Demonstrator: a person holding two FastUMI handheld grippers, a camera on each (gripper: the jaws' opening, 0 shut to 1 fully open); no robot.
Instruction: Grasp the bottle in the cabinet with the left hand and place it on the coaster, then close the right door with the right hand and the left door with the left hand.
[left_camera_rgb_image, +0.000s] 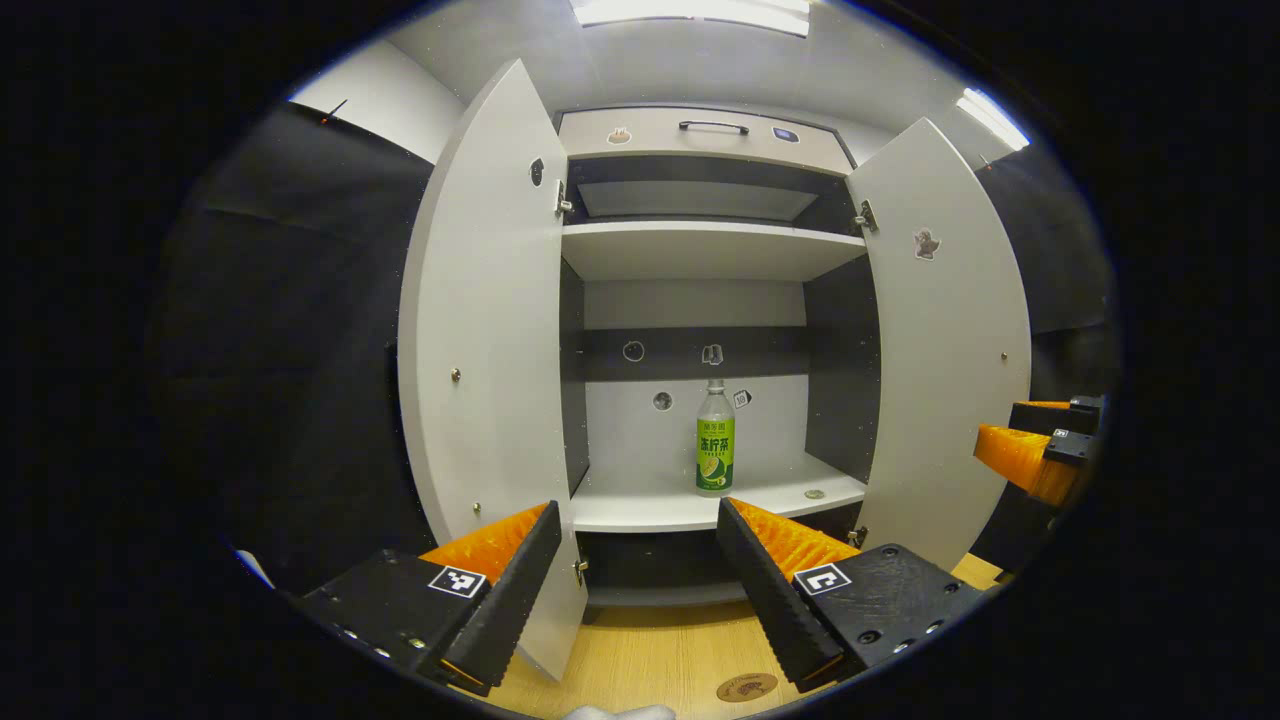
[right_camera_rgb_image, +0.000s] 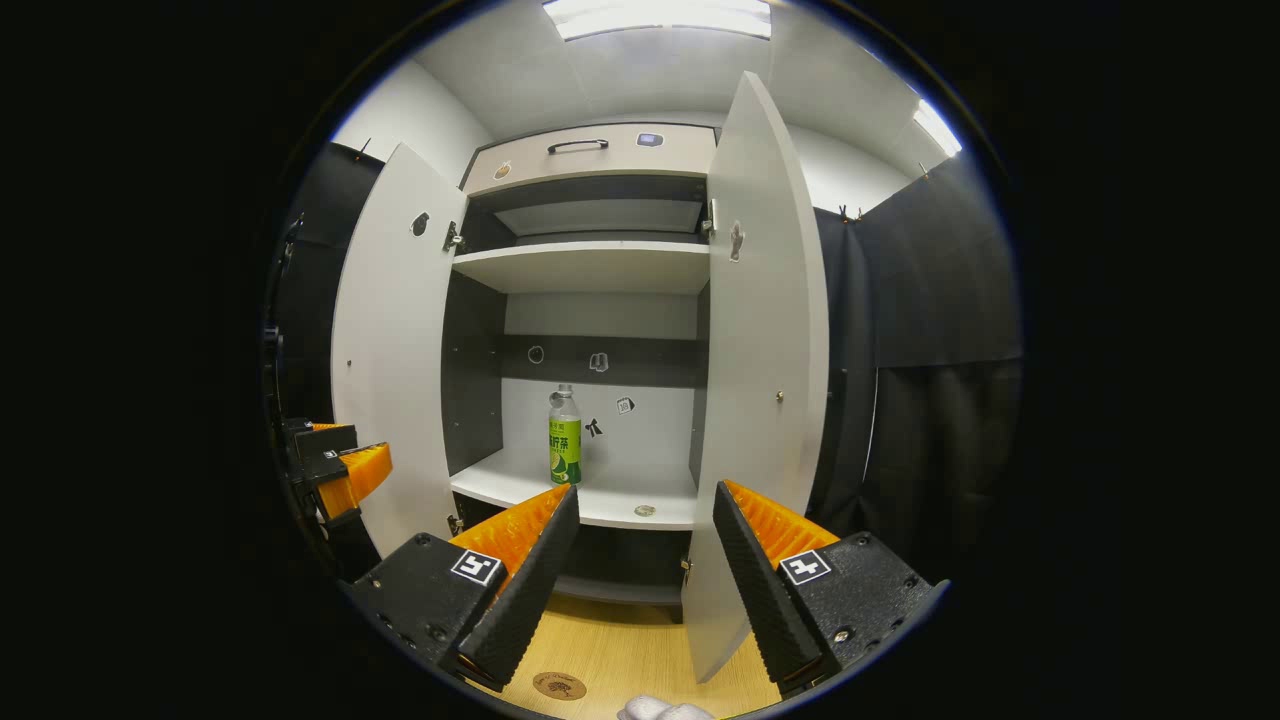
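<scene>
A clear bottle (left_camera_rgb_image: 714, 441) with a green label stands upright on the cabinet's lower shelf (left_camera_rgb_image: 650, 505), a little right of centre. My left gripper (left_camera_rgb_image: 638, 515) is open, well short of the shelf, nothing between its fingers. Both white doors stand wide open: the left door (left_camera_rgb_image: 487, 350) and the right door (left_camera_rgb_image: 950, 340). A round brown coaster (left_camera_rgb_image: 746, 687) lies on the wooden table in front of the cabinet. In the right gripper view, my right gripper (right_camera_rgb_image: 645, 500) is open and empty, near the right door (right_camera_rgb_image: 765, 350); the bottle (right_camera_rgb_image: 564, 437) and coaster (right_camera_rgb_image: 559, 686) show there too.
An upper shelf (left_camera_rgb_image: 700, 248) and a drawer with a black handle (left_camera_rgb_image: 713, 126) sit above. A small round disc (left_camera_rgb_image: 814, 494) lies on the lower shelf at the right. Black cloth walls flank the cabinet. The wooden table (left_camera_rgb_image: 650, 650) spreads in front.
</scene>
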